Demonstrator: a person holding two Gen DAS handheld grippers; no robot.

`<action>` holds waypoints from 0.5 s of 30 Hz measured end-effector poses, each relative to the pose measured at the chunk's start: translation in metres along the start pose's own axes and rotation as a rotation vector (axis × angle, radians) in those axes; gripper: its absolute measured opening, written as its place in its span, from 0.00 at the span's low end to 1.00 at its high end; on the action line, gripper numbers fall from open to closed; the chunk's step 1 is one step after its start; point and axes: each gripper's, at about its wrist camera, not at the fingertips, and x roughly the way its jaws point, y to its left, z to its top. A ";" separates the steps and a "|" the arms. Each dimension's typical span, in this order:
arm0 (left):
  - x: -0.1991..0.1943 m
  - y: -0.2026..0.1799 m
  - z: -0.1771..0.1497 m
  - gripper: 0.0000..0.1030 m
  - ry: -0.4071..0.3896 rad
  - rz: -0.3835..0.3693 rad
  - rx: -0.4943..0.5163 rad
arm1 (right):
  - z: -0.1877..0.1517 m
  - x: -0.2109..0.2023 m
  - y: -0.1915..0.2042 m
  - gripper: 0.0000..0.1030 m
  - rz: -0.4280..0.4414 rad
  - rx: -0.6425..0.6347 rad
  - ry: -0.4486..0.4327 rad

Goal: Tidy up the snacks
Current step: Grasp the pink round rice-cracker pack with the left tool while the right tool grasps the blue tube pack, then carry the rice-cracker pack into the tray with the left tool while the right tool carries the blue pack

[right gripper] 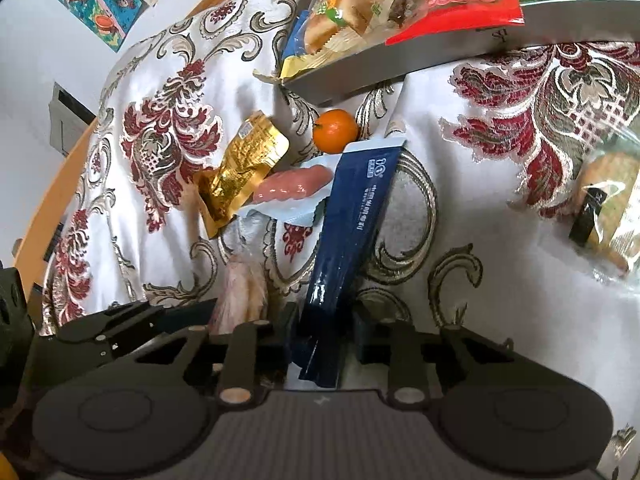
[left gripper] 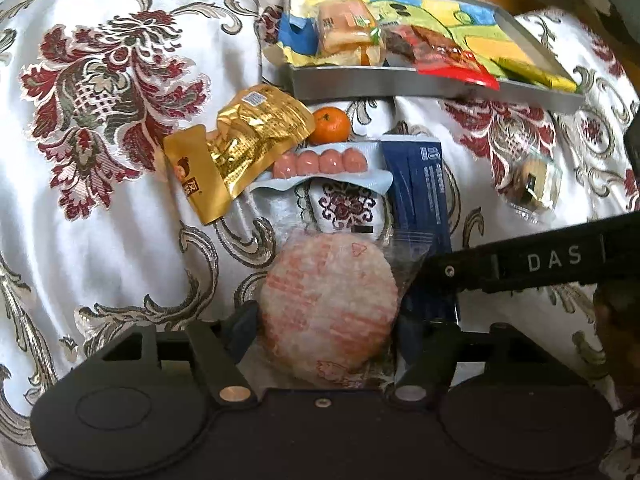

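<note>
A round pink rice cracker (left gripper: 328,304) in clear wrap lies on the patterned cloth, and my left gripper (left gripper: 328,328) is shut on it, a finger against each side. A long dark blue packet (right gripper: 352,208) runs away from my right gripper (right gripper: 326,332), which is shut on its near end. In the left wrist view that packet (left gripper: 420,184) lies just right of the cracker, with the right gripper's black arm (left gripper: 520,264) reaching in over it. The grey tray (left gripper: 400,86) at the back holds several wrapped snacks.
A gold foil packet (left gripper: 248,140), a pack of pink sausages (left gripper: 320,162) and a tangerine (left gripper: 331,125) lie between the cracker and the tray. A clear-wrapped pastry (left gripper: 534,182) sits to the right. The wooden table edge (right gripper: 60,168) curves along the left.
</note>
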 end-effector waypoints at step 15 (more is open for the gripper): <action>-0.026 0.007 0.000 0.66 -0.142 -0.023 -0.117 | 0.002 -0.037 0.016 0.14 -0.104 -0.078 -0.148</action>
